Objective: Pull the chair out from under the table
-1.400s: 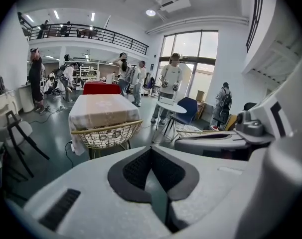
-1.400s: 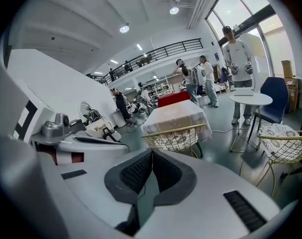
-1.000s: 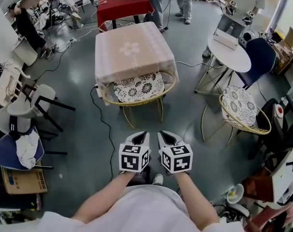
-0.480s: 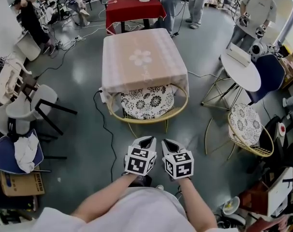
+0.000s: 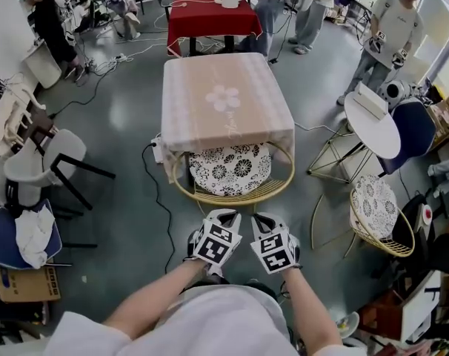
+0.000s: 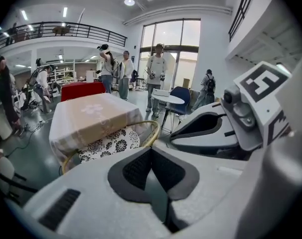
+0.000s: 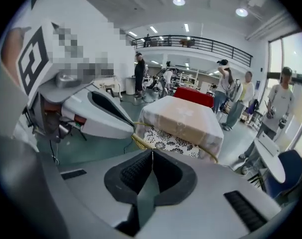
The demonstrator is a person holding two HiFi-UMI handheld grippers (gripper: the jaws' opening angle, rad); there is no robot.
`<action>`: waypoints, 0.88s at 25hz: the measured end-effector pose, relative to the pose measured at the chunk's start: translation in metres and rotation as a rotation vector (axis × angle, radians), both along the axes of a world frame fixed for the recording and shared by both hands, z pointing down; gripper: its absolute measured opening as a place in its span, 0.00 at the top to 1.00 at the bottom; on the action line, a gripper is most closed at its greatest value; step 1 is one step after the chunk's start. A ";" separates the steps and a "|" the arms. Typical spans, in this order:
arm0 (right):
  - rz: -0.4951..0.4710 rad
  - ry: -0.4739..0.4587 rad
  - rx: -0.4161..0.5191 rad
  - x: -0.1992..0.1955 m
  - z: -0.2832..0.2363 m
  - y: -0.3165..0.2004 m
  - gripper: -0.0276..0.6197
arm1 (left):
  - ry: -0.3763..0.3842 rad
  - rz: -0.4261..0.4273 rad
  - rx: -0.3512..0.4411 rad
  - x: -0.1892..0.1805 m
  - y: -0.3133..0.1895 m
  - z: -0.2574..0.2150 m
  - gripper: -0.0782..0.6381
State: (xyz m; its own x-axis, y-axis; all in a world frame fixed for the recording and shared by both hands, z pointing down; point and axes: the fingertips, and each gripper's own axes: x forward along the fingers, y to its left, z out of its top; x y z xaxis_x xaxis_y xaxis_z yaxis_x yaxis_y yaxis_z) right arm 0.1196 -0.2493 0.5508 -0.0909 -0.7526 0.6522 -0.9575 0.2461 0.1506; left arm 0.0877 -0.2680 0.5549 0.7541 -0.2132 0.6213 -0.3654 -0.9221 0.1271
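1. Grey floor (image 5: pixel 121 221) spreads through a busy workshop, and a table (image 5: pixel 224 99) under a pale pink cloth with a flower print stands at its middle.
2. On the left gripper (image 5: pixel 224 215) the jaws are clenched, pad against pad, with nothing between them. It hangs in the air off the table's near side, touching nothing.
3. Just beside it, the right gripper (image 5: pixel 263 218) is clenched and empty too. It also points toward the table.
4. A chair (image 5: pixel 232 170) with a round cane rim and a black-and-white flowered cushion sits tucked under the table's near edge. The cloth hangs over the back of its seat, and the front of its rim curves out toward both grippers, apart from them.
5. Left of the table stands a pale chair with dark legs (image 5: pixel 54 158).
6. Right of the table are a round white tabletop (image 5: pixel 373 121) and a second cane chair (image 5: pixel 376 210).
7. Beyond the table stand a red-clothed table (image 5: pixel 213 13) and several people.
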 end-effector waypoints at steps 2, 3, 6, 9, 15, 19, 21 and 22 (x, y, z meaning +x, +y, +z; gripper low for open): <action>-0.040 0.046 -0.014 0.005 0.004 -0.007 0.95 | -0.005 0.041 -0.007 0.004 -0.002 0.003 0.88; -0.059 0.068 -0.024 0.008 0.007 -0.010 0.95 | -0.008 0.058 -0.001 0.006 -0.004 0.004 0.88; -0.134 0.147 -0.060 0.015 0.020 -0.018 0.95 | -0.042 0.099 0.042 0.011 -0.010 0.010 0.88; -0.227 0.223 -0.090 0.022 0.033 -0.020 0.95 | -0.105 0.150 0.075 0.014 -0.009 0.021 0.88; -0.456 0.356 -0.093 0.026 0.046 -0.028 0.95 | -0.217 0.219 0.201 0.025 -0.019 0.034 0.84; -0.554 0.394 -0.090 0.035 0.054 -0.033 0.95 | -0.283 0.278 0.226 0.027 -0.025 0.049 0.77; -0.599 0.411 -0.088 0.040 0.057 -0.034 0.95 | -0.316 0.306 0.238 0.025 -0.027 0.056 0.75; -0.621 0.419 -0.092 0.043 0.059 -0.035 0.95 | -0.332 0.316 0.239 0.025 -0.027 0.059 0.73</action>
